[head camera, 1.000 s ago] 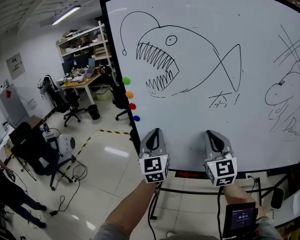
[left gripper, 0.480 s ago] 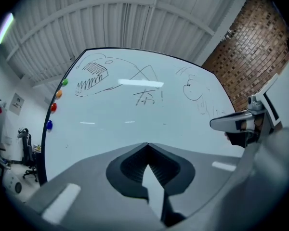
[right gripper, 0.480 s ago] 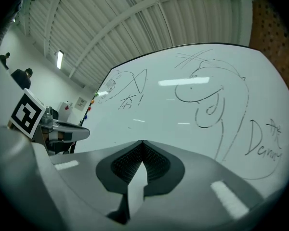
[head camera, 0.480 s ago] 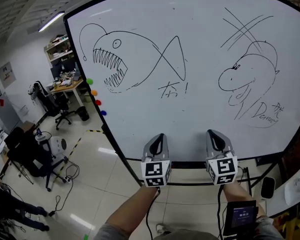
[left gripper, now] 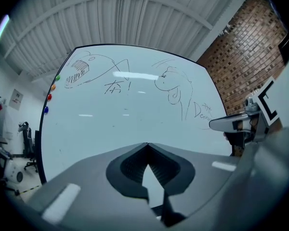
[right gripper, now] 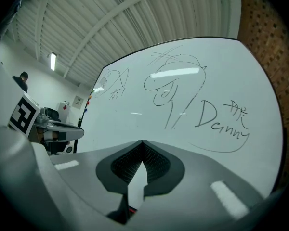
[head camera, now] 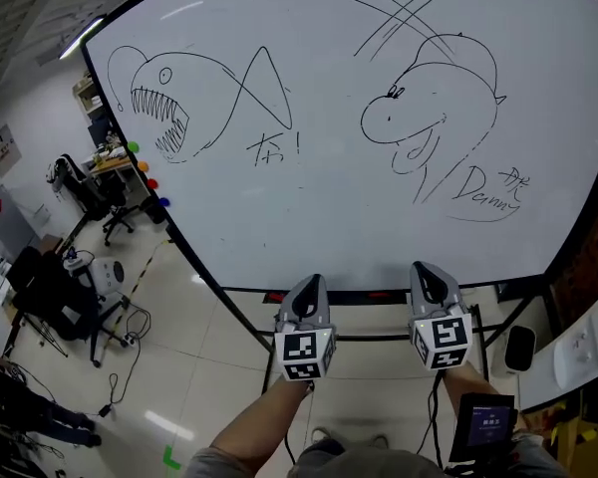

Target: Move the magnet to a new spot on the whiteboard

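Note:
The whiteboard (head camera: pixel 319 217) carries a fish drawing on its left and a dinosaur drawing on its right. Several round magnets cling to its left edge: green (head camera: pixel 132 148), orange (head camera: pixel 143 166), red (head camera: pixel 151 183) and blue (head camera: pixel 162 202). In the left gripper view they are small dots, such as the red magnet (left gripper: pixel 49 97). My left gripper (head camera: pixel 313 281) and right gripper (head camera: pixel 425 267) hang side by side below the board's bottom edge, far to the right of the magnets. Both are shut with nothing between the jaws, as the left gripper (left gripper: pixel 147 144) and right gripper (right gripper: pixel 142 142) show.
The board's stand and legs (head camera: pixel 249 337) are below and ahead of me. Office chairs (head camera: pixel 50 297), a desk and cables (head camera: pixel 120 376) sit on the floor at left. A brick wall (left gripper: pixel 241 47) is at the right. A person (right gripper: pixel 22 80) stands far off at left.
Both grippers have travelled right along the board and sunk a little. The board and its magnets have slid left in the head view; the dinosaur drawing now sits ahead.

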`<state>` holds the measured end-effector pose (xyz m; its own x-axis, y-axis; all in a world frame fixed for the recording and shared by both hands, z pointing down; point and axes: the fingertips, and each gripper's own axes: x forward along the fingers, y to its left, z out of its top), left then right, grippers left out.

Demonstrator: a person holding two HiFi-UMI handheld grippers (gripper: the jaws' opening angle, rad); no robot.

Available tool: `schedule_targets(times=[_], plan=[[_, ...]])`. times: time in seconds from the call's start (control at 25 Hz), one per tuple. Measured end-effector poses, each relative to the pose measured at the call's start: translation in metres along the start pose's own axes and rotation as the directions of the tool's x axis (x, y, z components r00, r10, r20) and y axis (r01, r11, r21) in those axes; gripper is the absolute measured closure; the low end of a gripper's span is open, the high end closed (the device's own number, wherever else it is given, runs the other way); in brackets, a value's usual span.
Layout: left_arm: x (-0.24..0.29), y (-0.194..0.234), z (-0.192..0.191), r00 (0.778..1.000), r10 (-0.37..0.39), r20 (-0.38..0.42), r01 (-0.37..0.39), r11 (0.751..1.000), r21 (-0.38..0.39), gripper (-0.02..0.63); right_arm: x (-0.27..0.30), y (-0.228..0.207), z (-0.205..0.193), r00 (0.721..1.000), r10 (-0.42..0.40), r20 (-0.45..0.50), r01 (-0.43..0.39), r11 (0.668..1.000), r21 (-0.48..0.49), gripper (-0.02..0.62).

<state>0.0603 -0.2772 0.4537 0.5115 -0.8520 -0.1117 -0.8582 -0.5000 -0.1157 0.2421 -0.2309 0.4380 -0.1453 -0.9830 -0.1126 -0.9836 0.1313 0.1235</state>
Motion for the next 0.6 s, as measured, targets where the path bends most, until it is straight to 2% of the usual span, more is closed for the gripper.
schedule_targets(times=[0.36, 0.6], plan=[[-0.035, -0.034, -0.049, 0.994, -0.082, -0.072, 0.079, 0.996, -0.046, 0.606, -0.059, -0.01, -0.068, 0.987, -0.078, -0.138, 0.088, 0.994, 0.069, 0.595], [-0.036, -0.032, -0.065, 0.988, -0.12, -0.097, 0.113, 0.991, -0.072, 0.606, -0.069, -0.001, -0.082, 0.978, -0.107, -0.179, 0.122, 0.99, 0.075, 0.595]])
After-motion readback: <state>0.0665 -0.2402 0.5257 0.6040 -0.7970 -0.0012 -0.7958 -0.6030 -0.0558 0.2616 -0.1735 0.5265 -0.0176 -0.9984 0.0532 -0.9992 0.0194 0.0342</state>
